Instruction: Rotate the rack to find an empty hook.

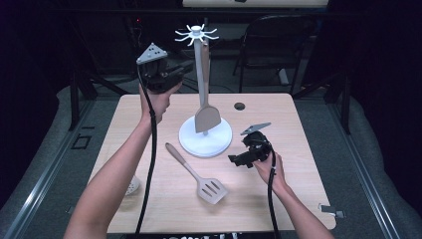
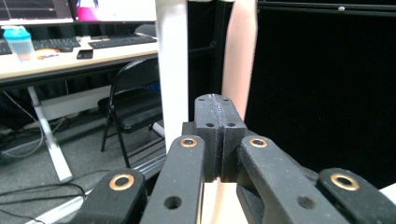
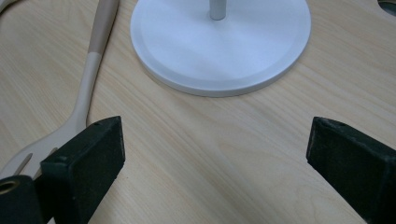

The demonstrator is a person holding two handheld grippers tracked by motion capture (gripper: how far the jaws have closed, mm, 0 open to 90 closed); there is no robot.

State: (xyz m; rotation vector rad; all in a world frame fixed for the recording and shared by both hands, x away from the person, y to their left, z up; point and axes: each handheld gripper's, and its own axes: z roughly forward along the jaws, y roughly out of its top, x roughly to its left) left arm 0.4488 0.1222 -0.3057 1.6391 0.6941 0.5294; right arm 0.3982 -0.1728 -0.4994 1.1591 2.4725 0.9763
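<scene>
Hanging spatula [image 1: 206,112] on stand [image 1: 205,137], left gripper [image 1: 171,75] fingers closed empty, right gripper [image 1: 239,160] fingers wide apart

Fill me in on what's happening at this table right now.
A person is hanging kitchen utensils on a white stand. One spatula already hangs from the stand's hooks. The left gripper is raised beside the stand's post, jaws shut with nothing between them. The right gripper rests low on the table, jaws open, near the slotted spatula, which lies flat, not yet picked up.
</scene>
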